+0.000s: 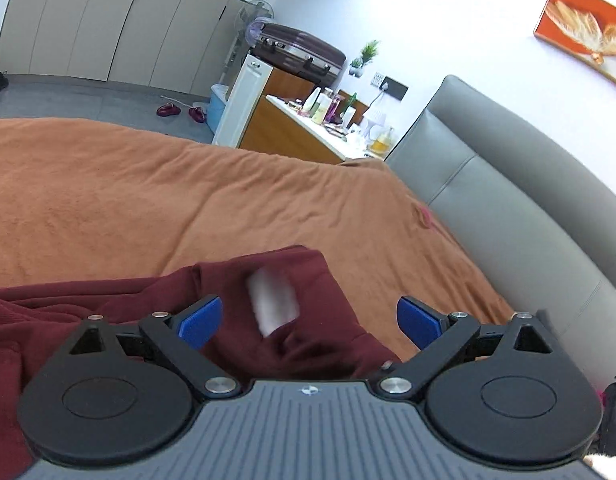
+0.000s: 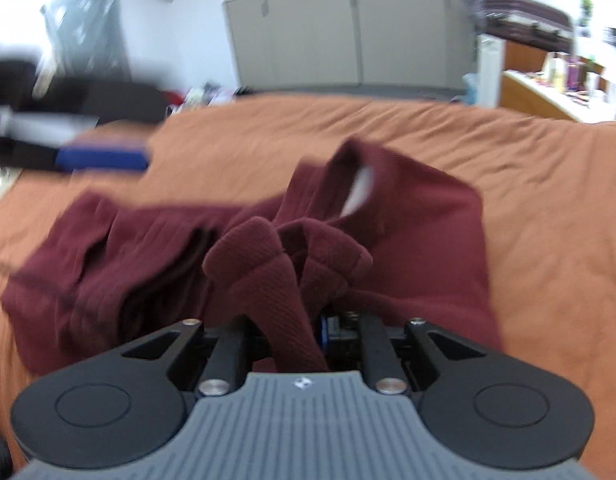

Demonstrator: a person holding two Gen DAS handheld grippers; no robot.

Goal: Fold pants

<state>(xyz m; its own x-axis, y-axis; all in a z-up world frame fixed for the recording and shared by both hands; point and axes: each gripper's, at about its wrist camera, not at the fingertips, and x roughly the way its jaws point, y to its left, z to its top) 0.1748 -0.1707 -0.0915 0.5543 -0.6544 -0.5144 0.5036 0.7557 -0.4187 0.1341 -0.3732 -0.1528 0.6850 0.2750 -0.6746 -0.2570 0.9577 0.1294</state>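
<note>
Dark maroon pants point(image 2: 420, 232) lie crumpled on an orange bedspread point(image 2: 548, 208), with a white label point(image 2: 360, 190) showing inside the waistband. My right gripper point(image 2: 308, 320) is shut on a bunched fold of the pants, which rises over its fingers. In the left wrist view, my left gripper point(image 1: 308, 320) is open, its blue pads point(image 1: 199, 320) spread wide just above the waist end of the pants point(image 1: 308, 280), holding nothing. The left gripper also shows, blurred, at the left of the right wrist view point(image 2: 103, 156).
A grey padded headboard point(image 1: 508, 184) runs along the right of the bed. Beyond the bed stand a wooden dresser point(image 1: 291, 132) with bottles, a suitcase point(image 1: 299, 52) and grey wardrobes point(image 1: 107, 24). Slippers point(image 1: 179, 111) lie on the floor.
</note>
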